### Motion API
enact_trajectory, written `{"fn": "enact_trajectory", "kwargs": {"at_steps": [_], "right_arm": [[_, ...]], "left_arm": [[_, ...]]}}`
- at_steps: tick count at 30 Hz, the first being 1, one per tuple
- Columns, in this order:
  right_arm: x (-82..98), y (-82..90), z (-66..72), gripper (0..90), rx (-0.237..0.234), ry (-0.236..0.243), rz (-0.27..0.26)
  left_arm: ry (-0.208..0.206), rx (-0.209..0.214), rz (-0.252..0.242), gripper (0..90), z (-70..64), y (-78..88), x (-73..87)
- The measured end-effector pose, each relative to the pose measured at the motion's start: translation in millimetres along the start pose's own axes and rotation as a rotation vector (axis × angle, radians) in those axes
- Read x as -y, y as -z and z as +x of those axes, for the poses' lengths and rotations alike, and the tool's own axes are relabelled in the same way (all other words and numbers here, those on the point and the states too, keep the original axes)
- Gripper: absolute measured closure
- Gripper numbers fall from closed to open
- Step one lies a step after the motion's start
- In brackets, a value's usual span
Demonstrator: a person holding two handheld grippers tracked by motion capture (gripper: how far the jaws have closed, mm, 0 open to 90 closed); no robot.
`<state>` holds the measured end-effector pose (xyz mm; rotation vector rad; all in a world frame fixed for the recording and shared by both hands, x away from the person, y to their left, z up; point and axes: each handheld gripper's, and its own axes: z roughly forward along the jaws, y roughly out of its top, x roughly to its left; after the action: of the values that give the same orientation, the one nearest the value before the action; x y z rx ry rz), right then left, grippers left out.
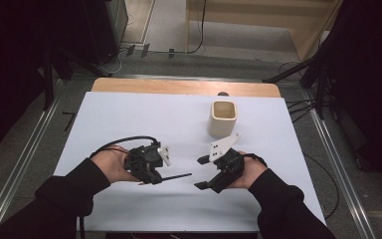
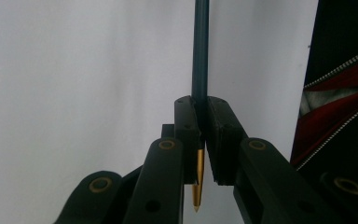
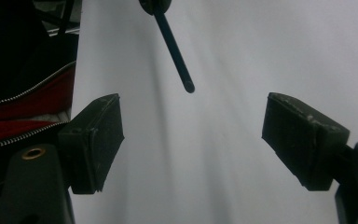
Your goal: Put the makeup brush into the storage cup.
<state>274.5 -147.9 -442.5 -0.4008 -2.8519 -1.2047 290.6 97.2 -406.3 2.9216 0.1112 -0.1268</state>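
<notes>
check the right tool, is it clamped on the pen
No, the right tool is wide open, and the pen sits beyond its pads, held by the left tool.

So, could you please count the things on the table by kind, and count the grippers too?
Pens: 1, a dark pen with a gold tip, clamped in the left gripper.
Cups: 1, a cream square cup on the white table.
Grippers: 2, the left one and the open right gripper.
Total: 4.
</notes>
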Motion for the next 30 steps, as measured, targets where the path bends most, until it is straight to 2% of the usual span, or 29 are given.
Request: {"fn": "enact_trajectory", "kwargs": {"at_steps": [1,4,15,19,21,24,29,30], "right_arm": [[-0.5,-1.1,0.4,21.7,0.000,0.002,0.005],[-2.1,-4.8,0.9,22.4,-0.008,0.010,0.011],[-11.2,-25.1,4.3,30.2,-0.041,0.019,0.045],[-13.9,-32.7,4.1,36.9,-0.047,0.017,0.052],[-14.5,-34.2,4.2,39.2,-0.045,0.014,0.050],[-16.9,-38.8,4.2,47.8,-0.055,0.014,0.052],[-18.5,-42.1,3.8,53.9,-0.062,0.017,0.054],[-18.8,-43.5,3.4,57.9,-0.065,0.009,0.057]], "left_arm": [[-0.022,-0.001,0.007,84.0,0.3,0.0,-0.7],[-0.047,-0.005,0.008,84.0,-0.6,-0.1,-3.1],[-0.059,-0.001,0.017,84.0,-2.2,-2.5,-9.2],[-0.069,-0.003,0.020,84.0,-2.2,-2.9,-10.3],[-0.060,0.002,0.018,84.0,-2.5,-3.0,-10.4],[-0.073,-0.003,0.020,84.0,-2.8,-4.0,-11.3],[-0.072,0.003,0.017,83.9,-4.1,-5.8,-12.6],[-0.085,-0.002,0.022,84.0,-3.8,-5.8,-13.8]]}}
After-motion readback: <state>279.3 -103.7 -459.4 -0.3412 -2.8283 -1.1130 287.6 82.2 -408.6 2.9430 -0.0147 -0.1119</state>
